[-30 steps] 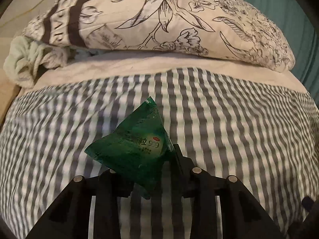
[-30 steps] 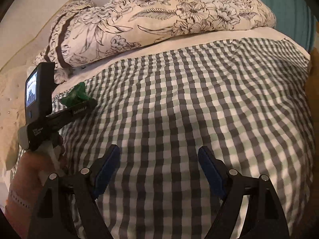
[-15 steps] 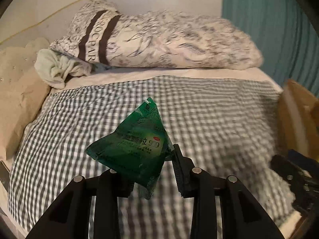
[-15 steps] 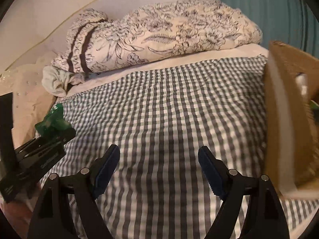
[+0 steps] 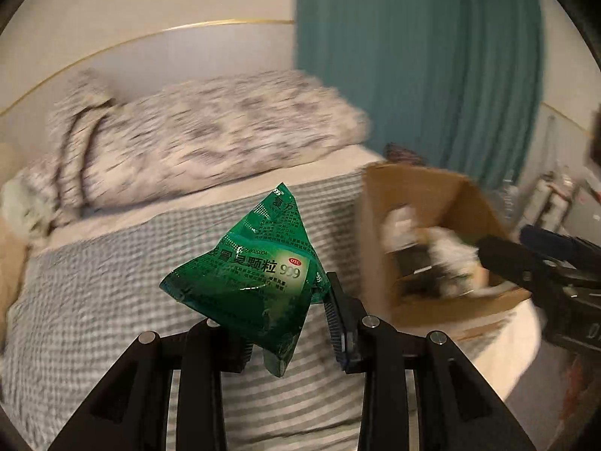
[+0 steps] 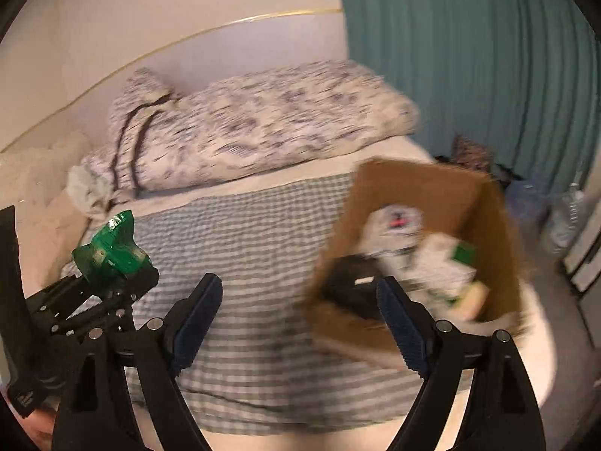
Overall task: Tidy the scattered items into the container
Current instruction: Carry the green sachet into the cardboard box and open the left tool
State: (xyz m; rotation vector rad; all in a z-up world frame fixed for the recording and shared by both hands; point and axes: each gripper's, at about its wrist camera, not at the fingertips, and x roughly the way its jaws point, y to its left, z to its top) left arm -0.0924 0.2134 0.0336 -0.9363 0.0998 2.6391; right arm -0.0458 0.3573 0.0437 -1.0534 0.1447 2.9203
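My left tool [image 5: 289,323] is matt black plastic with small bright metal pins, and it pinches a crinkled green foil sachet [image 5: 255,274] whose glossy film catches the light. My right tool [image 6: 300,315], of the same matt black plastic, carries ribbed dark blue pads [image 6: 400,323] that look rubbery. The open brown cardboard box [image 6: 413,184] is dull, rough paperboard. The grey-and-white checked bedsheet [image 5: 94,300] is soft woven cloth, as is the floral cream pillow [image 6: 263,120]. The teal curtain [image 5: 413,75] hangs as matt pleated fabric.

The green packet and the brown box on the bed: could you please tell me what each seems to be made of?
Green packet: apparently thin plastic film, glossy; it crinkles and catches highlights over its print. Brown box: probably cardboard, matte, with plain tan walls and open flaps, though blur hides finer texture.
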